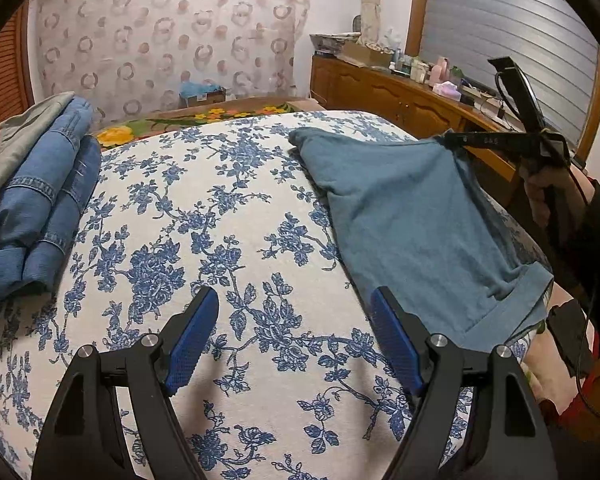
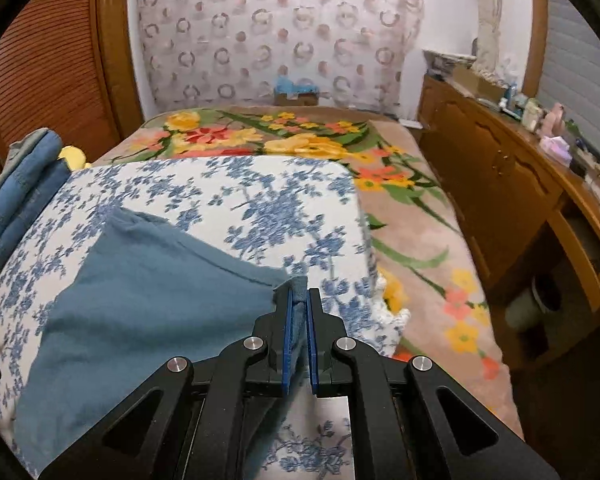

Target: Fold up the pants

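Note:
Teal-blue pants [image 1: 412,216] lie folded on the right side of a white bedspread with blue flowers [image 1: 220,220]. My right gripper [image 2: 300,296] is shut on one corner of the pants [image 2: 148,292] and lifts it off the bed near the right edge. In the left wrist view that right gripper [image 1: 454,139] shows at the far right, held by a hand, with cloth hanging from its tip. My left gripper [image 1: 294,304] stands open over bare bedspread, just left of the pants' hem, with nothing between its blue pads.
Folded denim and a grey garment [image 1: 32,200] are stacked at the bed's left side. A floral blanket [image 2: 292,140] covers the far end and right side of the bed. A wooden sideboard [image 2: 500,184] with small items runs along the right wall.

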